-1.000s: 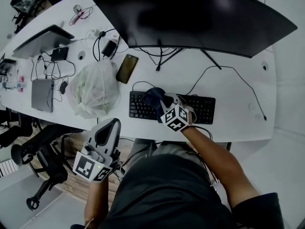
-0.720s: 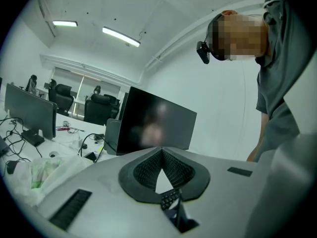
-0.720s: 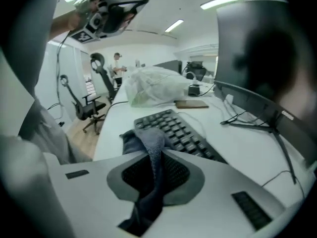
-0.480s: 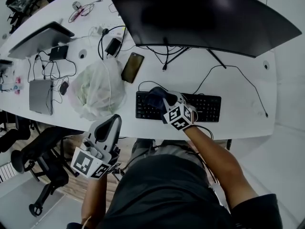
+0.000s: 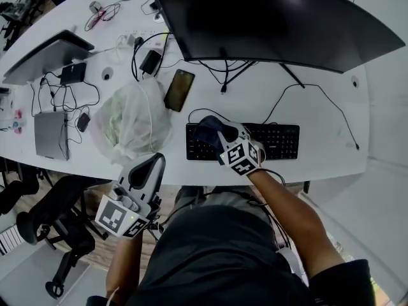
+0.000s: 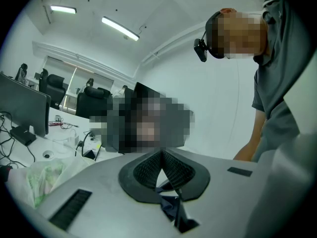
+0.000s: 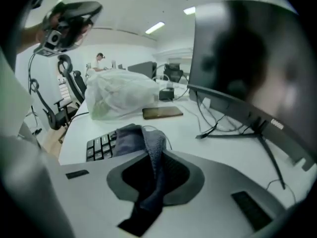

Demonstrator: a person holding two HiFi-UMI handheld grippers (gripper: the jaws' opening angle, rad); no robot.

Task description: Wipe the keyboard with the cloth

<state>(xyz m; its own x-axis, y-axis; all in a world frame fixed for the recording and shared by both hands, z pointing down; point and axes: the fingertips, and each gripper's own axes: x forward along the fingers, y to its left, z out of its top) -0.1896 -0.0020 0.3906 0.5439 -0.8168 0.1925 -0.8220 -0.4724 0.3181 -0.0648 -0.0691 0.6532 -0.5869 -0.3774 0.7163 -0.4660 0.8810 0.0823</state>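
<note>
A black keyboard (image 5: 271, 142) lies near the front edge of the white table (image 5: 325, 107). A dark blue cloth (image 5: 206, 131) rests on the keyboard's left part. My right gripper (image 5: 218, 134) is shut on that cloth and points down at the keys. In the right gripper view the cloth (image 7: 130, 139) runs between the jaws of the right gripper (image 7: 152, 150) and drapes over the keyboard (image 7: 100, 146). My left gripper (image 5: 155, 160) hangs off the table's front edge, left of the keyboard. In its own view the left gripper (image 6: 162, 153) is shut with nothing gripped.
A wide monitor (image 5: 274, 18) stands behind the keyboard, its cables (image 5: 299, 91) running over the table. A phone (image 5: 178, 89) and a crumpled plastic bag (image 5: 131, 120) lie to the left. Farther left are a laptop (image 5: 44, 53) and more cables. An office chair (image 5: 44, 222) stands below.
The right gripper has slid the cloth a little toward the keyboard's left end. The left gripper has drifted slightly, still shut. The head view has shifted.
</note>
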